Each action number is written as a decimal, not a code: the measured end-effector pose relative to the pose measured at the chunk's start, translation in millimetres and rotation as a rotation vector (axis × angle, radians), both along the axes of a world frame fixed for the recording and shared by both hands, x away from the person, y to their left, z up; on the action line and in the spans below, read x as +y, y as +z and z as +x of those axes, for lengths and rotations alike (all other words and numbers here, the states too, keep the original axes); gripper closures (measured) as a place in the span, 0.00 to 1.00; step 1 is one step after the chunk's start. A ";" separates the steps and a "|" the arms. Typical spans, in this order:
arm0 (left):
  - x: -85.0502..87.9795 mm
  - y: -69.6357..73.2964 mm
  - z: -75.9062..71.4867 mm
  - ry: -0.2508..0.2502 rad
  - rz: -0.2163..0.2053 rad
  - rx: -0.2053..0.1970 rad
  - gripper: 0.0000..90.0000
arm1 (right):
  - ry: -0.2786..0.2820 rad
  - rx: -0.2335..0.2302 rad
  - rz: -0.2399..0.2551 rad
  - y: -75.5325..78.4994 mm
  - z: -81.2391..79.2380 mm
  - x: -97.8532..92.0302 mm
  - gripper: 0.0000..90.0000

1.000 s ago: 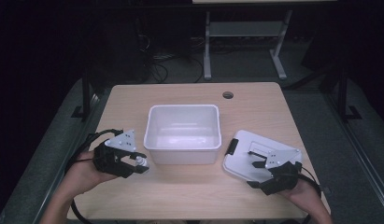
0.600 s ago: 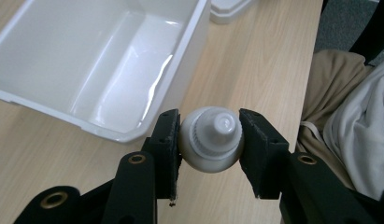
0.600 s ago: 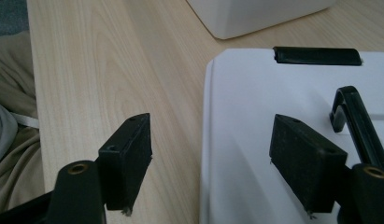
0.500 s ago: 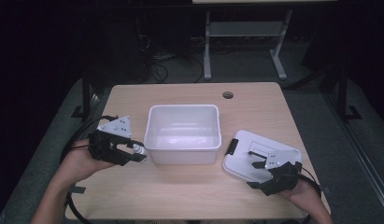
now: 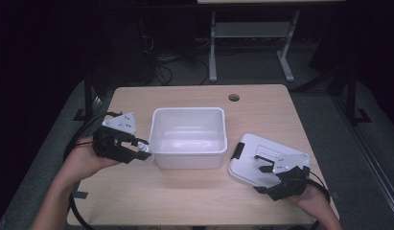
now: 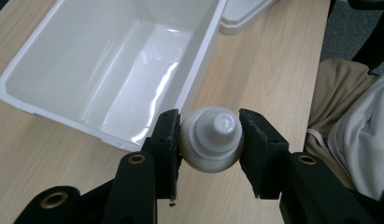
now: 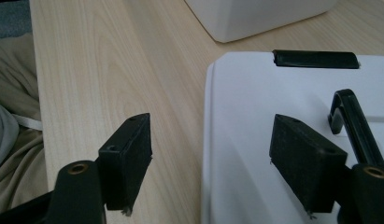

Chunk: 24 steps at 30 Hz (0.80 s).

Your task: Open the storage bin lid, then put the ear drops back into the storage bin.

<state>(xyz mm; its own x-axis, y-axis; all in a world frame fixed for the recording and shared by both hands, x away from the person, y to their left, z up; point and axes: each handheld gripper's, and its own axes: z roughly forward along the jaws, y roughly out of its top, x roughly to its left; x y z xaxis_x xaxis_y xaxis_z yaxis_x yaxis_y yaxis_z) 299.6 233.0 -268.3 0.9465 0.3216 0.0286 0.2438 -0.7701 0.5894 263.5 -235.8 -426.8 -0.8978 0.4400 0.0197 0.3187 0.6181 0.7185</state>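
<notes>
My left gripper [image 6: 209, 136] is shut on a small white bottle [image 6: 212, 139] with a ribbed cap, its cap end facing the camera. In the high view the left gripper [image 5: 139, 151] holds the white bottle [image 5: 144, 148] right beside the left wall of the white bin [image 5: 158, 139], just above the table. The bin [image 6: 35, 100] is empty inside. My right gripper [image 7: 210, 156] stands open, its jaws astride the near-left edge of the white lid [image 7: 273, 154]. From above, the right gripper [image 5: 273, 175] rests over the lid [image 5: 252, 160] at the table's right front.
The lid carries a black latch [image 7: 316, 59] and a black handle [image 7: 351, 121]. A round cable hole [image 5: 234, 97] sits at the table's far edge. A metal frame [image 5: 247, 33] stands on the floor beyond the table. Cloth of the person's clothing [image 6: 353, 126] lies near the front edge.
My left gripper has lifted off the table with the bottle and moved away from me, along the bin's left wall. The right gripper has stayed on the lid.
</notes>
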 end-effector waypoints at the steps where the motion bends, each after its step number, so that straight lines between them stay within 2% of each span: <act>1: 0.2 0.4 0.5 0.004 0.003 -0.001 0.66 | 0.000 0.001 -0.001 -0.2 -0.3 0.5 0.32; 4: 0.7 2.0 2.0 0.008 -0.004 -0.002 0.66 | 0.001 0.000 -0.005 0.2 -1.0 1.2 0.32; 15: -2.4 4.7 15.3 0.012 0.017 -0.001 0.66 | -0.001 -0.004 -0.004 -0.7 0.0 -0.3 0.32; 24: -6.0 3.9 24.8 0.022 0.015 0.003 0.66 | -0.003 0.004 -0.001 -1.0 0.8 -0.2 0.32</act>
<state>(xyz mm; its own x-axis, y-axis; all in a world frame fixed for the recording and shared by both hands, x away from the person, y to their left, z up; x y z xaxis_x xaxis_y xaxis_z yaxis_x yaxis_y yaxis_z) 324.4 227.0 -264.4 0.9394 0.3414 0.0302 0.2625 -0.7733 0.5772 264.3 -236.0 -427.8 -0.8961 0.4432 0.0233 0.3240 0.6175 0.7167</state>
